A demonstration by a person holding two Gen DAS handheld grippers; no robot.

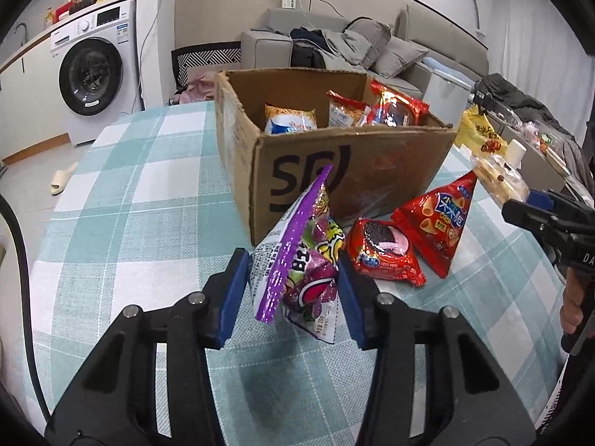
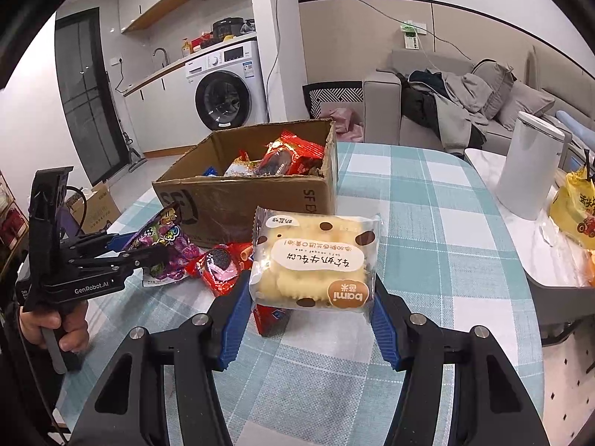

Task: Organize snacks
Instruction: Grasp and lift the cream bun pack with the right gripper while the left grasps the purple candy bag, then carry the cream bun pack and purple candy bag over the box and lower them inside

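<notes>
An open cardboard box [image 1: 353, 174] stands on the checked table and holds several snack packs; it also shows in the right wrist view [image 2: 223, 200]. My left gripper [image 1: 293, 293] is shut on a purple candy bag [image 1: 305, 256], held above the table in front of the box; the bag also shows in the right wrist view [image 2: 167, 249]. My right gripper [image 2: 310, 312] is shut on a pale nougat cake pack [image 2: 316, 260], held to the right of the box. A red Oreo pack [image 1: 383, 252] and a red triangular chip bag [image 1: 438, 223] lie on the table by the box.
The checked tablecloth [image 1: 148, 193] covers the table. A white kettle [image 2: 528, 171] and a yellow bag [image 2: 576, 208] stand on a side table at the right. A washing machine [image 1: 93, 70] and a grey sofa [image 2: 465, 111] are behind.
</notes>
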